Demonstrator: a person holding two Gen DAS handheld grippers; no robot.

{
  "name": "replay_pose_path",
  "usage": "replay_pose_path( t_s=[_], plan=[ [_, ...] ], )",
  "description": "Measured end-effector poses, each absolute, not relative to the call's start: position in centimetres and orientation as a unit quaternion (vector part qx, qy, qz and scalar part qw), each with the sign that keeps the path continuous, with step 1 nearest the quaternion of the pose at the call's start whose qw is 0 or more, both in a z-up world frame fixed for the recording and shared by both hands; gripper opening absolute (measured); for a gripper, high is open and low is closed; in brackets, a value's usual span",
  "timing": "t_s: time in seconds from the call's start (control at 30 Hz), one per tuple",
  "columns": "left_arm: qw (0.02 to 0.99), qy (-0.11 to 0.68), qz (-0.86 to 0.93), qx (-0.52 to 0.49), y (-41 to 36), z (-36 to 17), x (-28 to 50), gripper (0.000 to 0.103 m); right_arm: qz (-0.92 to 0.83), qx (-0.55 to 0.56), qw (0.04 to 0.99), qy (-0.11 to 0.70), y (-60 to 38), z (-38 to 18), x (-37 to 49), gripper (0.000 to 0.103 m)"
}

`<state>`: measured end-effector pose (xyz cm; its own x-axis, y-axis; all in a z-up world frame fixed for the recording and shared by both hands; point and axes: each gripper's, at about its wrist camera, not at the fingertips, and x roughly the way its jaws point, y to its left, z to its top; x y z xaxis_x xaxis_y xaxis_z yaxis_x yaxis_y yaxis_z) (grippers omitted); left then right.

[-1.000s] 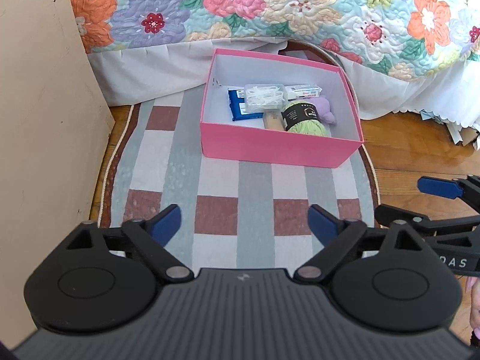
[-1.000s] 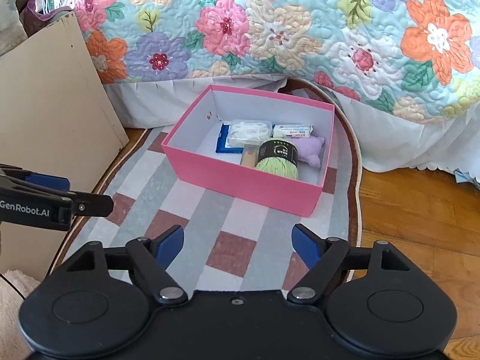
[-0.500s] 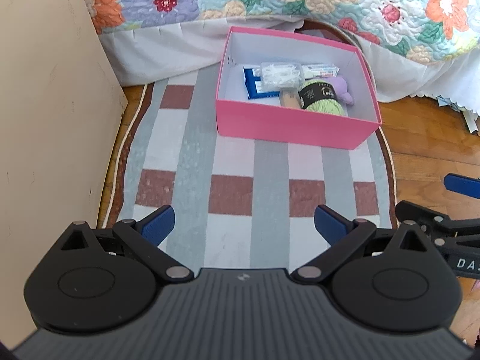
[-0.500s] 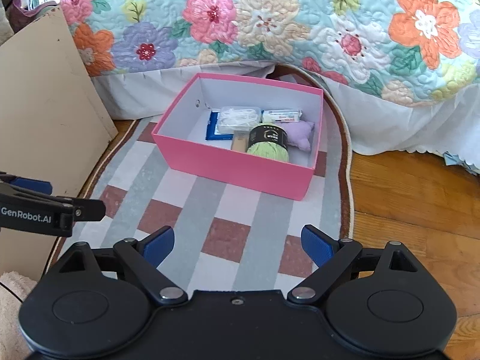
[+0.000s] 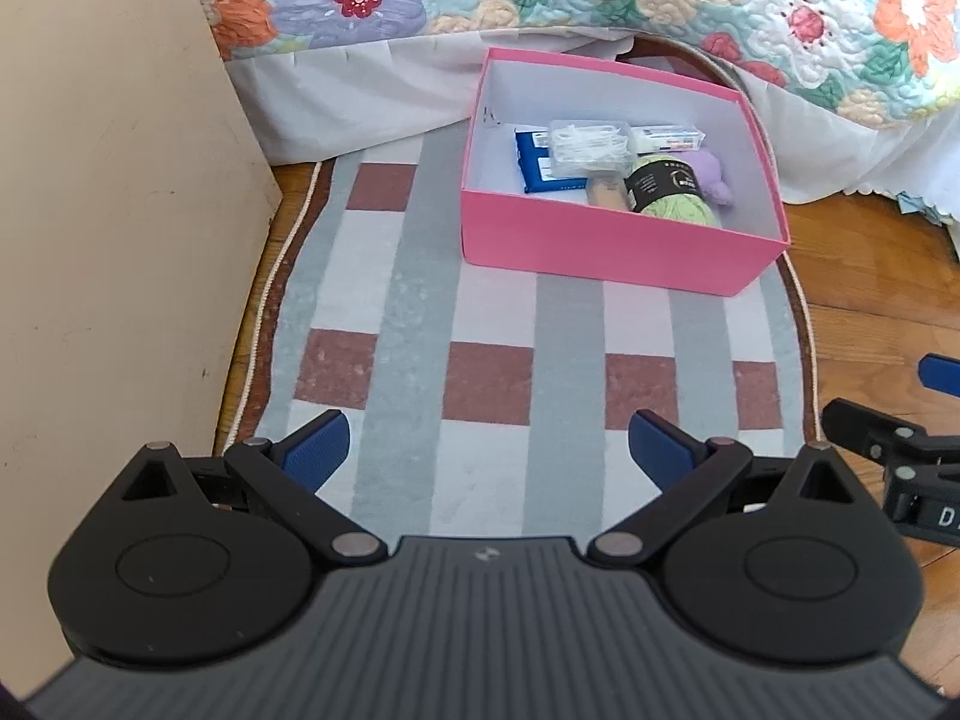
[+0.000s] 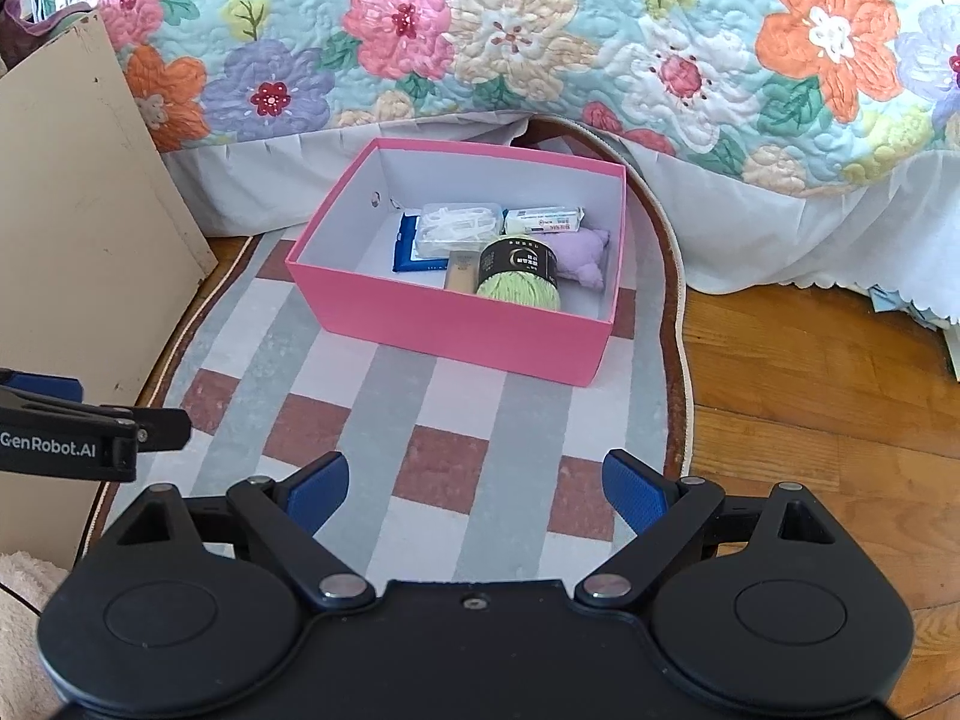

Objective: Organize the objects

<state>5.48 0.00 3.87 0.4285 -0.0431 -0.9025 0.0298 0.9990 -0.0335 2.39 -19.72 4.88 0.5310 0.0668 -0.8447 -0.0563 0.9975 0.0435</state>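
The pink box [image 6: 456, 324] is seen standing open on the striped rug [image 6: 420, 468], near the bed skirt, with everything gathered inside it toward its far right part. A green yarn ball [image 6: 519, 282] with a black band lies at the front, touching a purple plush toy [image 6: 585, 261] on its right and a tan tube [image 6: 461, 275] on its left. Behind these, a clear case of floss picks [image 6: 459, 227] is laid over a blue packet [image 6: 411, 252], with a white tissue pack [image 6: 543, 220] just beside it. No loose item is seen on the rug or on the wooden floor [image 6: 810, 408].

The left claw [image 5: 485, 450] is held open and empty above the rug, well short of the box. The right claw [image 6: 474, 483] is likewise spread wide with nothing between its pads, and is seen beside the left.

The placing step appears to be finished, since every visible object is already in the box. If anything is left to sort, it would first have to be found outside these views; otherwise the next move would call only for both claws to be kept clear of the box. No lid is visible.

A beige board [image 5: 120, 228] stands at the left, and a floral quilt [image 6: 540, 42] covers the bed behind.
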Motion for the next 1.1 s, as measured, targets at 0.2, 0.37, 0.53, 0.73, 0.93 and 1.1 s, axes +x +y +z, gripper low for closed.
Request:
replay_pose_path(
  t_s=[0.2, 0.37, 0.53, 0.73, 0.93, 1.1],
  plan=[
    [0.845, 0.534, -0.016, -0.011, 0.3, 3.7, 5.4, 0.101, 0.029, 0.001, 0.874, 0.486, -19.8, 4.8, 2.4, 0.094],
    [0.847, 0.531, -0.009, 0.007, 0.0, 3.8, 5.2, 0.101, 0.026, 0.003, 0.873, 0.487, -20.0, 4.8, 2.4, 0.094],
    [0.844, 0.536, -0.010, 0.003, 0.1, 3.8, 5.2, 0.101, 0.027, 0.001, 0.872, 0.488, -20.1, 4.8, 2.4, 0.094],
    [0.841, 0.542, -0.008, 0.002, 0.2, 3.8, 5.2, 0.101, 0.021, 0.001, 0.874, 0.485, -20.4, 4.9, 2.4, 0.094],
    [0.839, 0.544, -0.008, 0.001, 0.0, 3.8, 5.1, 0.101, 0.021, -0.002, 0.874, 0.485, -20.8, 4.9, 2.4, 0.094],
    [0.837, 0.547, -0.017, -0.009, 0.4, 3.9, 5.0, 0.101, 0.020, -0.002, 0.877, 0.480, -20.7, 5.0, 2.3, 0.094]
  ],
)
